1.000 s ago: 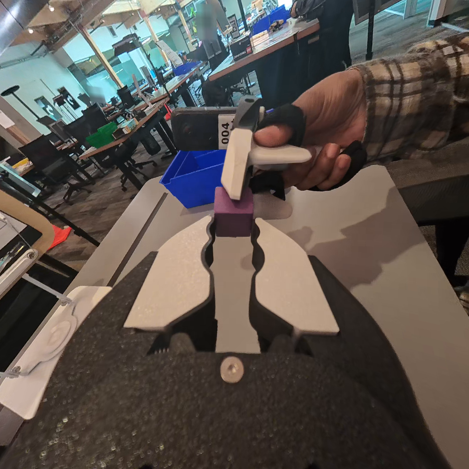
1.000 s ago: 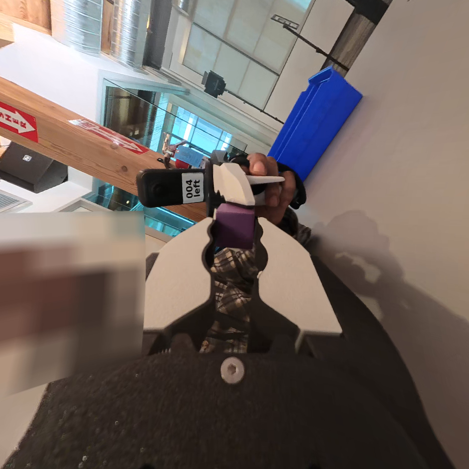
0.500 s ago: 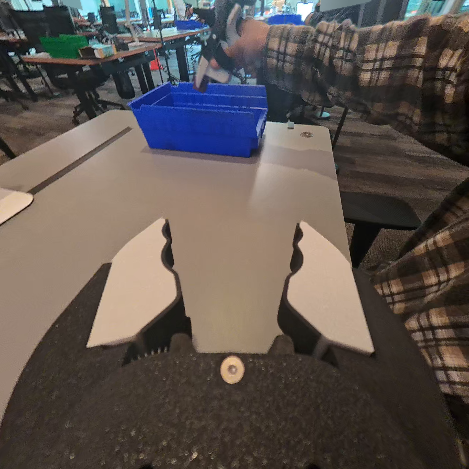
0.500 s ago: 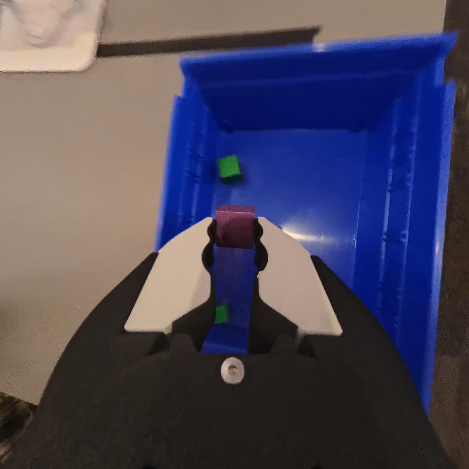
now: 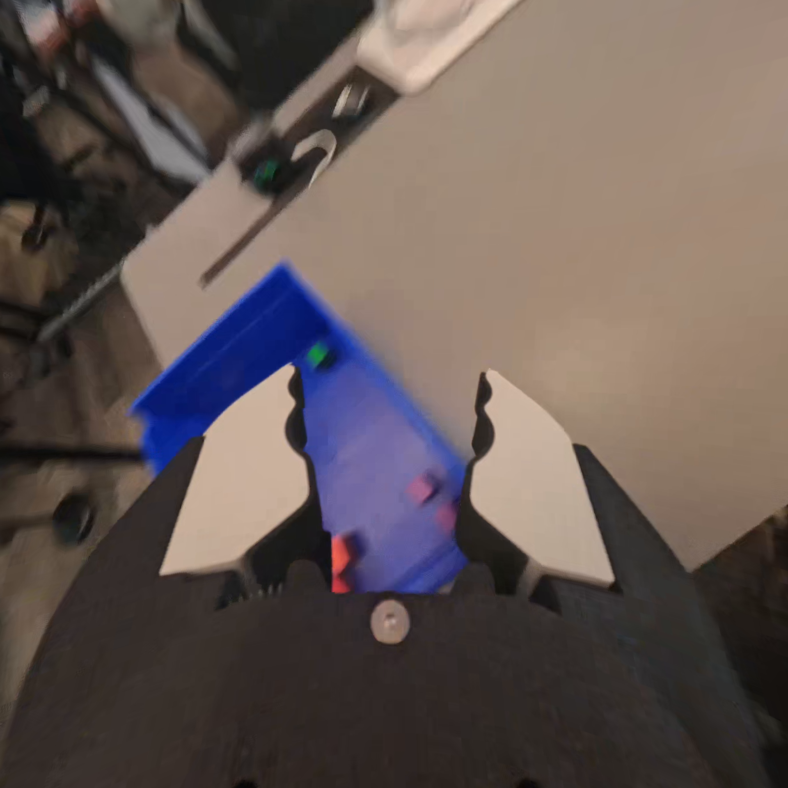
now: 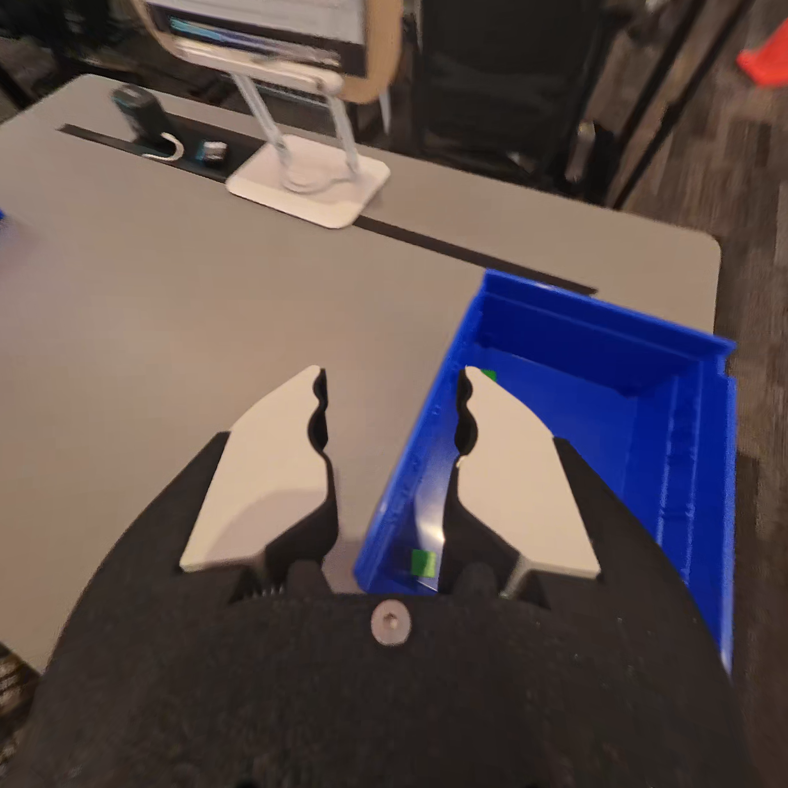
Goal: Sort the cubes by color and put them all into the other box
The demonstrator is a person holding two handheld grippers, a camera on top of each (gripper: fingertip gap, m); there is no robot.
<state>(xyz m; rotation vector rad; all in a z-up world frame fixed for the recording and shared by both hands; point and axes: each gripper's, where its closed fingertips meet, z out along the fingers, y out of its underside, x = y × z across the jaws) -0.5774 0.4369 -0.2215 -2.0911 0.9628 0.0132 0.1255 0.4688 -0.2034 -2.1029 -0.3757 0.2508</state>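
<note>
Left gripper [image 5: 390,375] spread empty over blue box [image 5: 239,362] (blurred, seemingly holding cubes [image 5: 420,488]); right gripper [image 6: 392,375] likewise agape.

The left wrist view looks steeply down past its own tongs [image 5: 390,375] into a blue box [image 5: 239,366] at the table [image 5: 597,256] edge, close above it and blurred. The right wrist view looks forward and down past its tongs [image 6: 392,373] across the table [image 6: 170,298], a blue box [image 6: 639,409] near on its right. Both show the grey table and its dark strip.
</note>
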